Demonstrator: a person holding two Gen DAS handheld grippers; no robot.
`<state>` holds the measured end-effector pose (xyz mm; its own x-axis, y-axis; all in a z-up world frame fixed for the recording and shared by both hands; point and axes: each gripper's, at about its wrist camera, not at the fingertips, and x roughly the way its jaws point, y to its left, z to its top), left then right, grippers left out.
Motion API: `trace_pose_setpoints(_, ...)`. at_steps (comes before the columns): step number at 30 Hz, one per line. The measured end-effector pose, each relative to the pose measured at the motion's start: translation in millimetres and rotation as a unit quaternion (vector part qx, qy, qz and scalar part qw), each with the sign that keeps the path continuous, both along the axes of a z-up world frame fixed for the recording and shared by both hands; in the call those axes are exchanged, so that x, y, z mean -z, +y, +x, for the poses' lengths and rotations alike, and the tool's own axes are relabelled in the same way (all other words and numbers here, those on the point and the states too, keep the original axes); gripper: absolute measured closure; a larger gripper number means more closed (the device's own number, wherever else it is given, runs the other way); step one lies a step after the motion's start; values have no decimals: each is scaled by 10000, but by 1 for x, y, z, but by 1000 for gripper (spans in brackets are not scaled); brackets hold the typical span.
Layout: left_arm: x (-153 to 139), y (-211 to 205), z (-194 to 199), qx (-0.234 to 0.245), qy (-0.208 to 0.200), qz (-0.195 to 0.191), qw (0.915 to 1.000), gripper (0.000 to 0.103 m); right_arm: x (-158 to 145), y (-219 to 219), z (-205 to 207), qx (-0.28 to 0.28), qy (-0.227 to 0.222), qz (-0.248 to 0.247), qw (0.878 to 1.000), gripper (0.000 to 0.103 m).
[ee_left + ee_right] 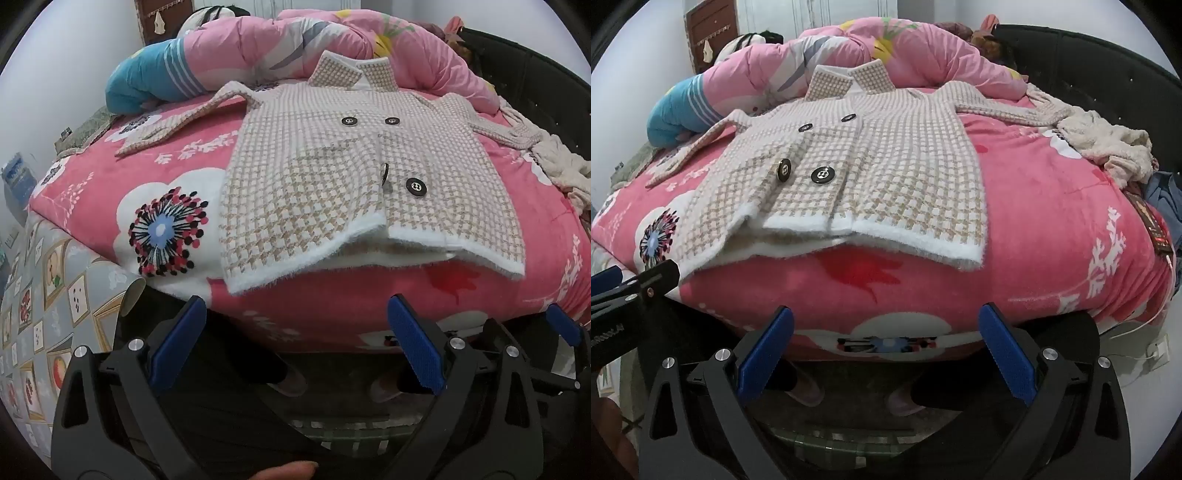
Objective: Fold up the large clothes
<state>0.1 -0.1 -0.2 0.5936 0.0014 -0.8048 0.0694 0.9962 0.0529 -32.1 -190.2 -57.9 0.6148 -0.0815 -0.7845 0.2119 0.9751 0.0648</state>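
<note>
Both wide-open, empty grippers, left gripper (295,343) and right gripper (885,349), hover before the houndstooth coat (354,177)'s near hem, collar pointing away.

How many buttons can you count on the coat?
4: two upper buttons, left and right, near the collar; two lower, left and right, near the hem. Fabric may hide more.
</note>
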Motion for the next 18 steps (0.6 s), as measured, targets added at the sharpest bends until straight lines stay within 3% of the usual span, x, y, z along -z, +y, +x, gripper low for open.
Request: trace_pose_setpoints(18, 0, 0, 0, -9, 2, -16, 10000, 8, -6, 0, -1, -42, -52, -47, 10000, 5)
